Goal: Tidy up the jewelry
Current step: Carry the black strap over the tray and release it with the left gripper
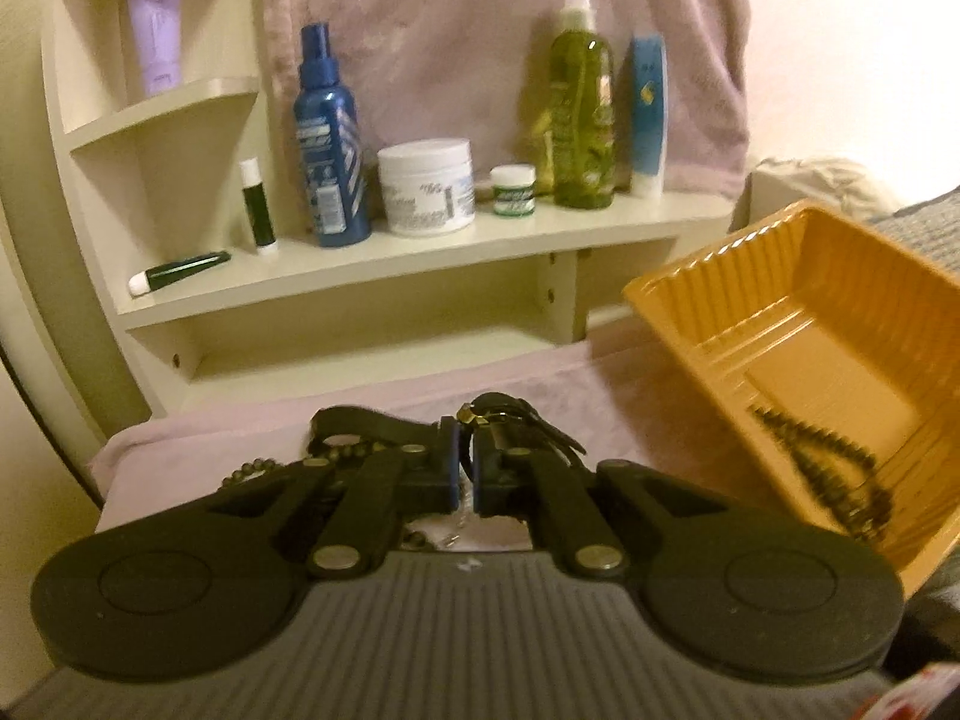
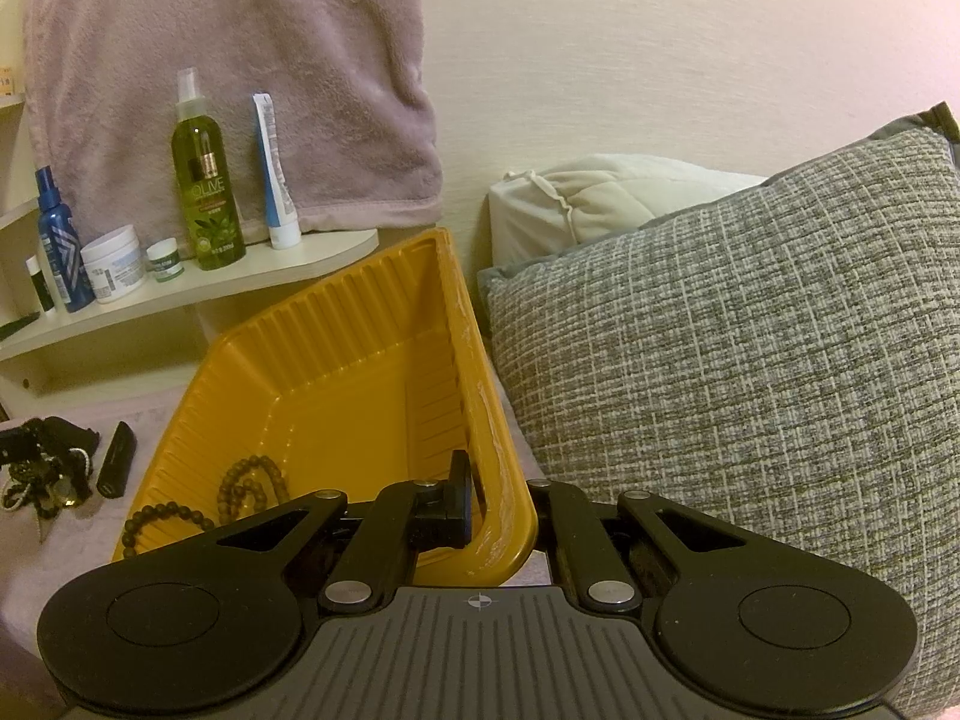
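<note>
My left gripper point(image 1: 467, 450) is shut on a thin black strap bracelet point(image 1: 528, 420) with a brass clasp, just above the pink cloth point(image 1: 540, 384). Dark beads point(image 1: 252, 471) and another black strap point(image 1: 360, 420) lie under its left finger. The orange plastic tray point(image 1: 780, 300) stands tilted to the right with a brown bead strand point(image 1: 840, 468) inside. In the right wrist view my right gripper point(image 2: 495, 480) is shut on the tray's near wall point(image 2: 486, 420), one finger inside, the other hidden outside. Bead strands point(image 2: 252, 486) rest on the tray floor. A jewelry pile point(image 2: 42, 474) lies left of it.
A cream shelf point(image 1: 420, 252) behind holds a blue spray bottle point(image 1: 330, 138), a white jar point(image 1: 426, 186), a green bottle point(image 1: 579, 108) and tubes. A small black bar point(image 2: 117, 459) lies beside the tray. A grey pillow point(image 2: 750, 330) fills the right; a pink towel point(image 2: 228, 72) hangs at the back.
</note>
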Tool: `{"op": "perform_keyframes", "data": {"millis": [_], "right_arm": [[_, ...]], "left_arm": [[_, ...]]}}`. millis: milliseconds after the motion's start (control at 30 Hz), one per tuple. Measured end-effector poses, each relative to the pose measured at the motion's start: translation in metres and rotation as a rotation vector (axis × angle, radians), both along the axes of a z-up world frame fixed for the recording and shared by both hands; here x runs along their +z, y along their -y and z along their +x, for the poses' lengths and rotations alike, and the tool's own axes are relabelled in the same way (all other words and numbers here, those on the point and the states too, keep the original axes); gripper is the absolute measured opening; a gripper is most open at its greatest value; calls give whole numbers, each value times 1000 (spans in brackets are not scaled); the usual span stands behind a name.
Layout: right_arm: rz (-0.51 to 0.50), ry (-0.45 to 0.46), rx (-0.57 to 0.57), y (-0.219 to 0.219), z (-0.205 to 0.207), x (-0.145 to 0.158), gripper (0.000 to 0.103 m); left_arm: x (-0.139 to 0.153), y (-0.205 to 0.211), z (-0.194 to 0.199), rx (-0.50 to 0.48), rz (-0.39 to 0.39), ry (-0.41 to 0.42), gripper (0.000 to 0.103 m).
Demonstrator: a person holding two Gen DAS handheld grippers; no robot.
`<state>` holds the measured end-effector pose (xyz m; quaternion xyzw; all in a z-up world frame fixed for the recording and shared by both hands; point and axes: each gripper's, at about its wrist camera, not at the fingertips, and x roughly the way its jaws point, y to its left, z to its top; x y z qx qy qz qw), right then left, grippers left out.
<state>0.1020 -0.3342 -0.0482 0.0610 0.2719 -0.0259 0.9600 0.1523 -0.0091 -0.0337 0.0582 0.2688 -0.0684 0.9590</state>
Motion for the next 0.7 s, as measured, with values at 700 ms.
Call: {"op": "perform_keyframes", "data": {"millis": [700], "right_arm": [[5,0,0,-1,-2,3,6]], "left_arm": [[23,97,-25,-301,-141,-26,3]]}}
